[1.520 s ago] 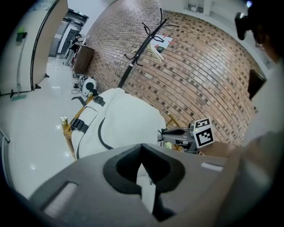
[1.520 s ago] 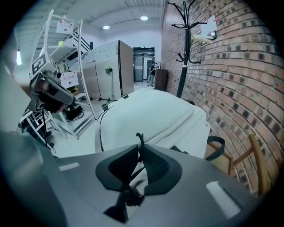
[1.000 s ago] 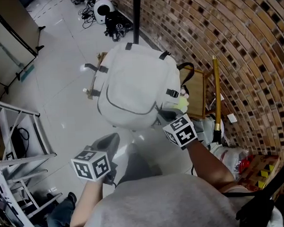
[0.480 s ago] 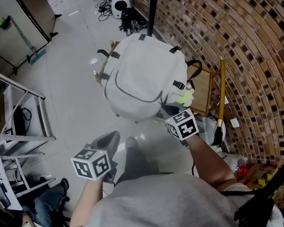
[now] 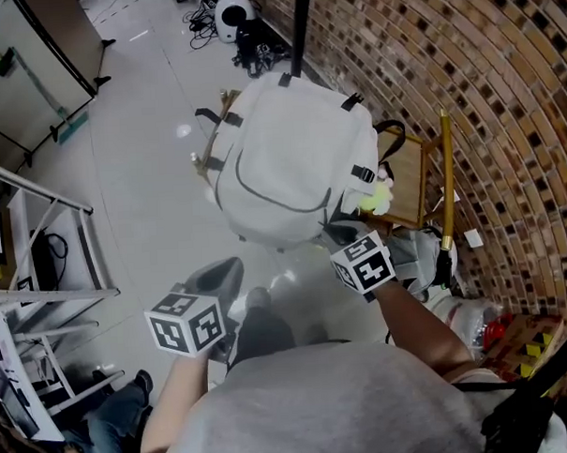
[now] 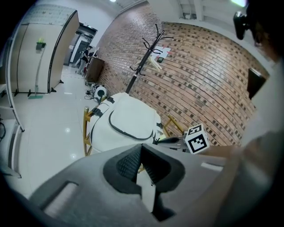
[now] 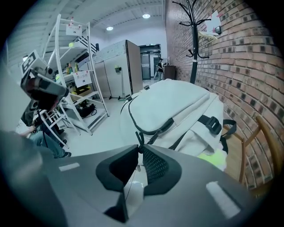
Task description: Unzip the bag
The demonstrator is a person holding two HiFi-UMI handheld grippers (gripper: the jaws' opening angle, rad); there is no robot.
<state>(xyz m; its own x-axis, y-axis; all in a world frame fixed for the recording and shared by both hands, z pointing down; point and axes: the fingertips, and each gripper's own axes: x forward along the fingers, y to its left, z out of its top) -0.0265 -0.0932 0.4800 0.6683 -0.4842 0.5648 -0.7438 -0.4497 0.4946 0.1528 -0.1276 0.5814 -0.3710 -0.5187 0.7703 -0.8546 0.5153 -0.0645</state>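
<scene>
Bag (image 5: pixel 290 164): white backpack, lying on a wooden chair (image 5: pixel 408 183) against the brick wall (image 5: pixel 484 90), front panel facing up. The dark zip line curves round the front pocket and looks closed along all of it that shows.

Pull (image 7: pixel 140 147): a small dark tab at the near bend of that zip line, on the bag's near edge.

Right gripper (image 7: pixel 138 153): at the bag's near right corner, jaws nearly together, pinching the pull with their very tips.

Left gripper (image 6: pixel 141 148): well short of the bag and lower in the head view, jaws pressed together, nothing between them. It does not touch the bag.

Step, as judged: pull gripped, zip not yet drawn.

Risks:
- The grip is at the tips only, so a sharp tug could slip the tab out.
- The bag is unbraced, so the pull may drag the whole bag across or off the chair instead of running the slider.
- The zip curves, so pulling off its line may bunch the fabric and jam the slider.
</scene>
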